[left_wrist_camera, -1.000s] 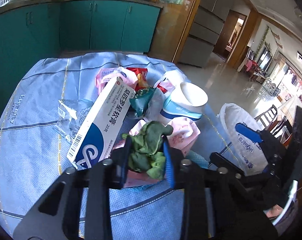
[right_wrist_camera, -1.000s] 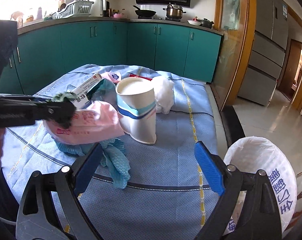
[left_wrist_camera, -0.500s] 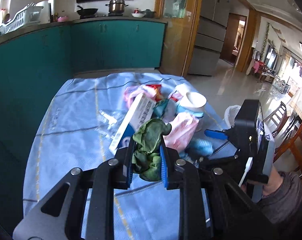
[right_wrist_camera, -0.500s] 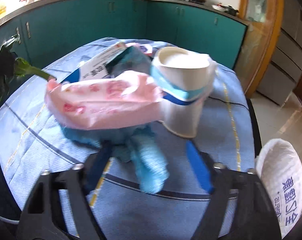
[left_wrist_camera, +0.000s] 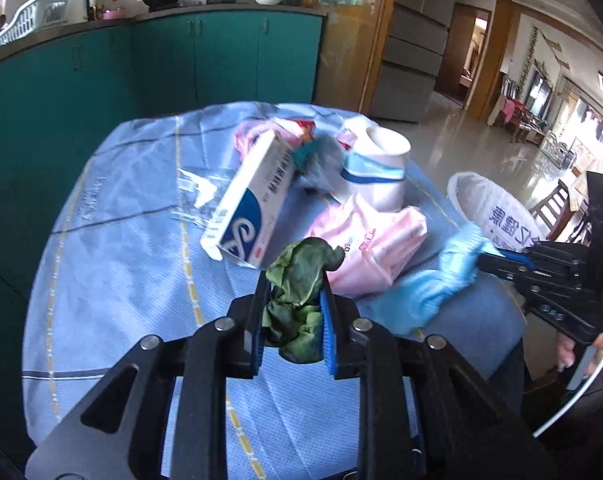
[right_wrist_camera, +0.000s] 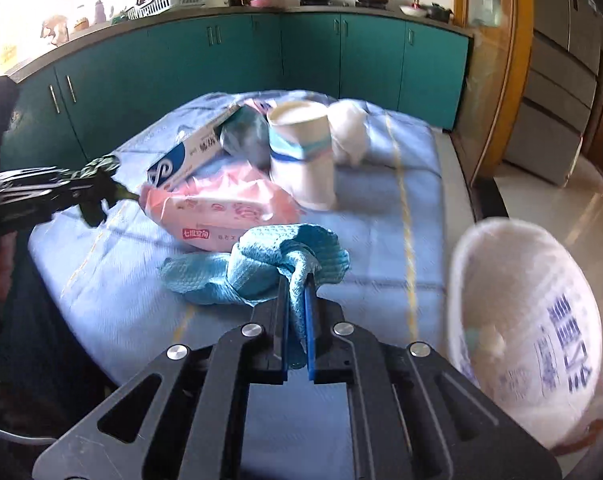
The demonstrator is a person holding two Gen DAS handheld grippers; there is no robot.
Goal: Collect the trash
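Change first: the right gripper (right_wrist_camera: pixel 296 292), wide apart a second ago, has just clamped together on the crumpled light-blue textured cloth (right_wrist_camera: pixel 261 268), which lies on the blue tablecloth (right_wrist_camera: pixel 133 320) at the pink wipes packet's (right_wrist_camera: pixel 221 210) six o'clock. The left gripper (left_wrist_camera: pixel 293 300) stays clamped on wilted green leaves (left_wrist_camera: pixel 297 280). Both pieces seem ready for the white printed sack (right_wrist_camera: pixel 541 320) at three o'clock. Its blue characters and the white-and-blue carton's (left_wrist_camera: pixel 253 196) print are too blurred to read.

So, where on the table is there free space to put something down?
Bare tablecloth lies left of the white-and-blue box and behind the paper cup. It is crowded around the pink wipes pack.
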